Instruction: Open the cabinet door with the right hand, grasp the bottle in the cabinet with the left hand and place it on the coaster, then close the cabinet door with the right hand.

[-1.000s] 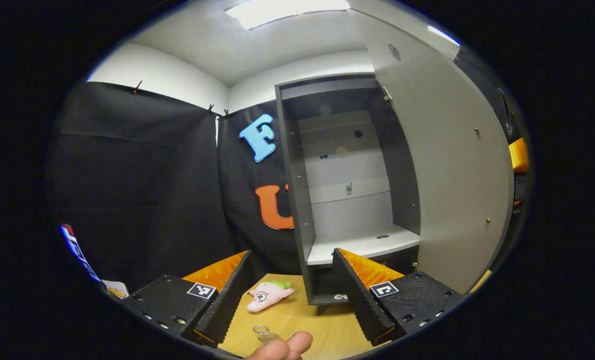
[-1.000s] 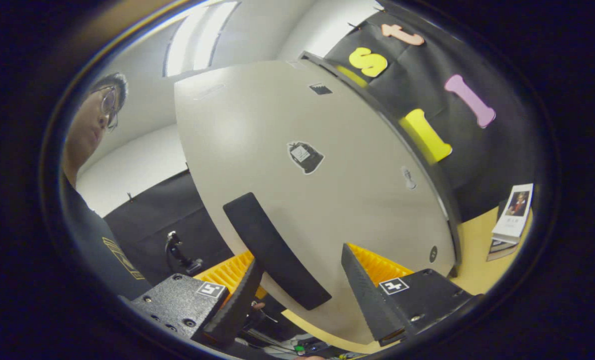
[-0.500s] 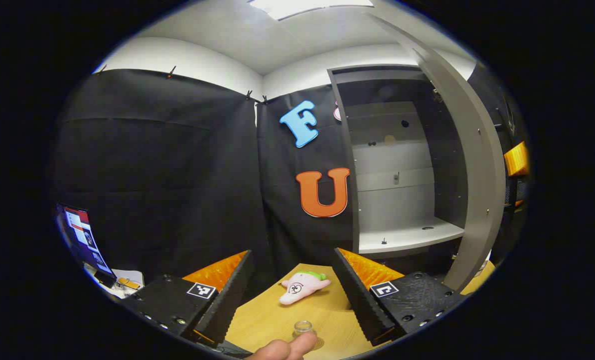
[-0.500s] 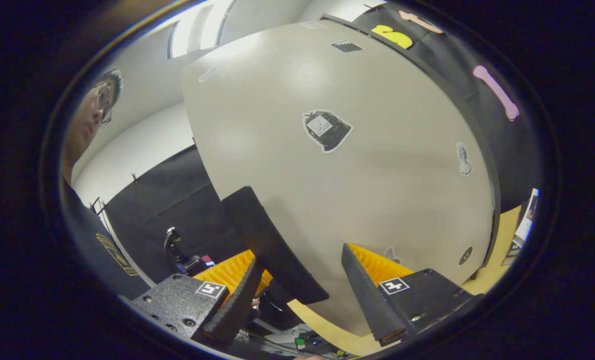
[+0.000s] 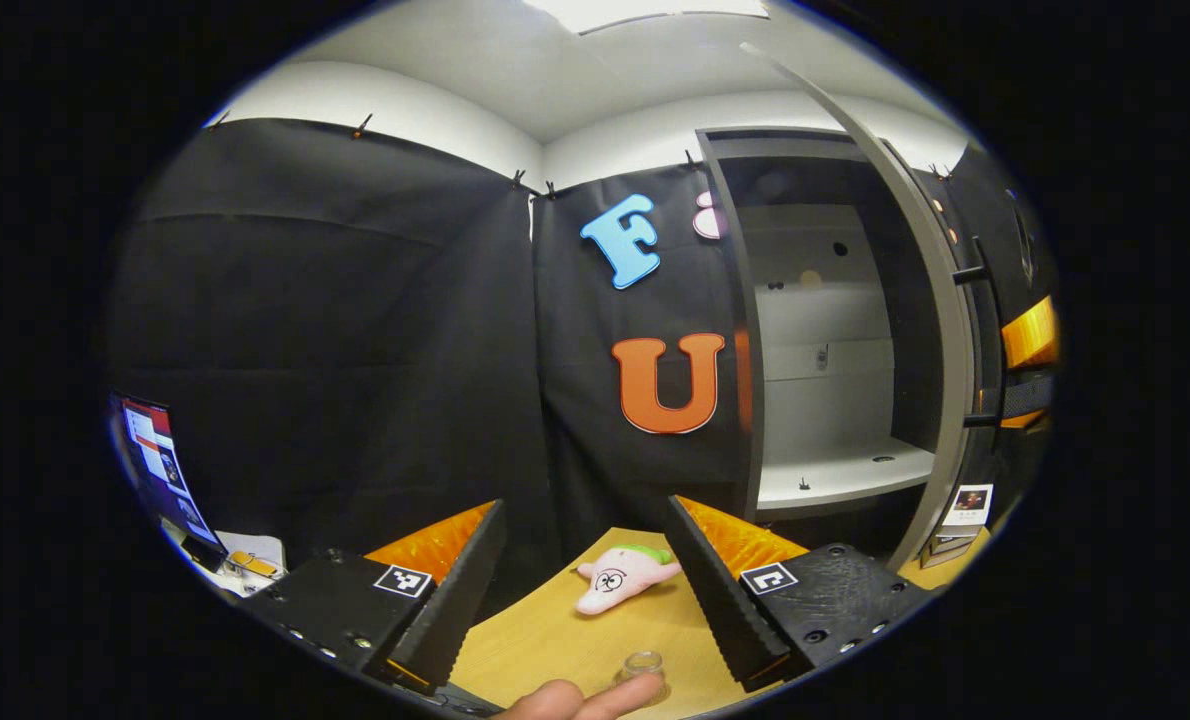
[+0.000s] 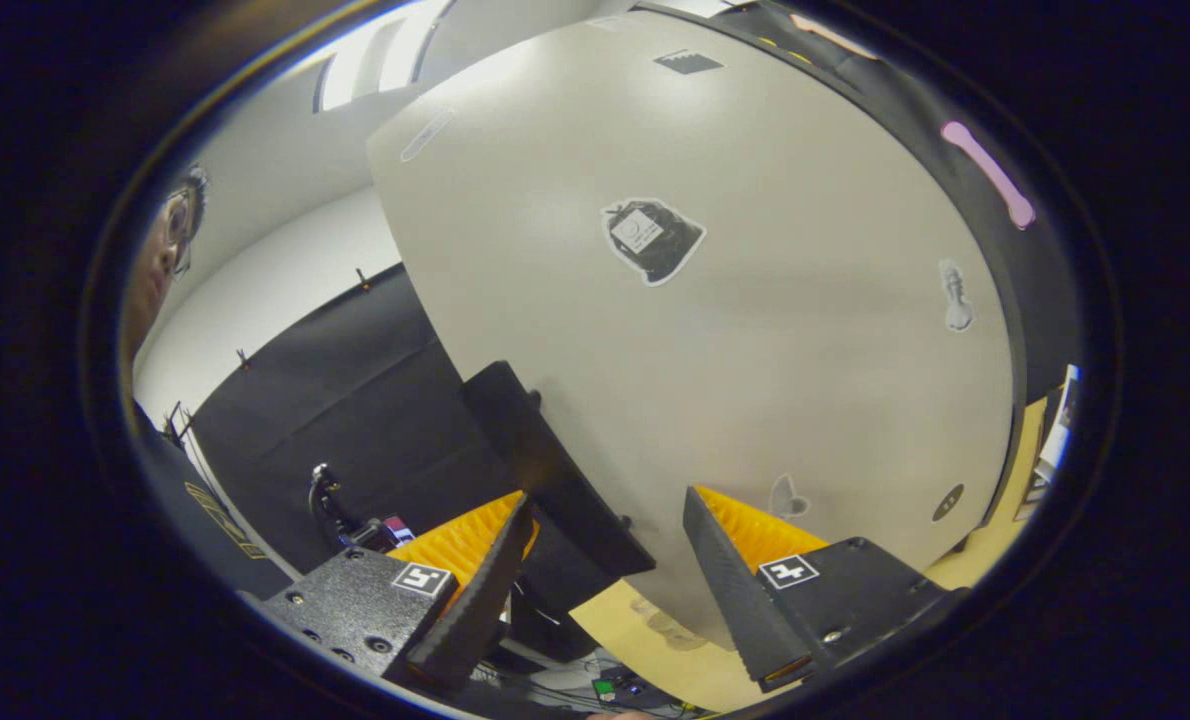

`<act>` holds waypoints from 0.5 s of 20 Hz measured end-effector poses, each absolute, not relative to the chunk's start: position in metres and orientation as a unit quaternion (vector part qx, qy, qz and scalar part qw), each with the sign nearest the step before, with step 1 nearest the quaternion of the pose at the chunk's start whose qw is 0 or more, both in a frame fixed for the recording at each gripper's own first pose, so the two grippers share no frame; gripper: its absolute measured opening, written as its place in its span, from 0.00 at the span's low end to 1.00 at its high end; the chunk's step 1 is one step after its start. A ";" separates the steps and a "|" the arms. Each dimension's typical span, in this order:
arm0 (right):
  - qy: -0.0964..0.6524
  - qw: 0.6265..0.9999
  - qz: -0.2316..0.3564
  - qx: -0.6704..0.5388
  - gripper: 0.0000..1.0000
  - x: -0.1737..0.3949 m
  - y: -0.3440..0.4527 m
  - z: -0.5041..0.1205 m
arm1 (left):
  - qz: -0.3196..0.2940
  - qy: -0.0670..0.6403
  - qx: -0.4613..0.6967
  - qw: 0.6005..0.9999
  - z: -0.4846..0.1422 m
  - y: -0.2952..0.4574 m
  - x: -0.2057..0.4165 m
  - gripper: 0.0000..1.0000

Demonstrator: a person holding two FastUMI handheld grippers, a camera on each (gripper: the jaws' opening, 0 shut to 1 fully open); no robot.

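left gripper view: left gripper (image 5: 585, 590) spread wide, empty, held low over the table (image 5: 555, 640). bottle (image 5: 643, 668) stands on the table just beside a fingertip (image 5: 595, 697); the coaster under it is too small to tell. cabinet (image 5: 835, 330) interior bare, door (image 5: 930, 300) seen edge-on, part open.

right gripper view: right gripper (image 6: 600, 585) fingers apart, straddling the dark handle (image 6: 545, 480) without pinching it, angled up at the door face. risk: a loose push lets the fingers slip off the handle, or the door slams and rocks the bottle.
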State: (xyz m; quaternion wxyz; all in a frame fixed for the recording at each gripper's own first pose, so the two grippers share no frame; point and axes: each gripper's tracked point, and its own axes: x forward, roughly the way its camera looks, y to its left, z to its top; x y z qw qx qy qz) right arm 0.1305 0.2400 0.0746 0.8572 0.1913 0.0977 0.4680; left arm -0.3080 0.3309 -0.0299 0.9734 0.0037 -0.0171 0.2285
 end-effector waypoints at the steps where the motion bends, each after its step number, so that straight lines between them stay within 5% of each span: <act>1: 0.094 0.861 0.461 0.193 0.97 0.129 0.240 0.074 | 0.225 -0.019 -0.002 0.974 -0.029 0.336 -0.305 0.96; 5: 0.068 0.895 0.404 0.178 0.97 0.124 0.231 0.068 | 0.174 -0.025 -0.008 0.984 -0.032 0.329 -0.275 0.95; 10: -0.004 0.976 0.212 0.037 0.98 0.131 0.153 0.054 | 0.137 -0.031 -0.010 0.990 -0.019 0.300 -0.245 0.95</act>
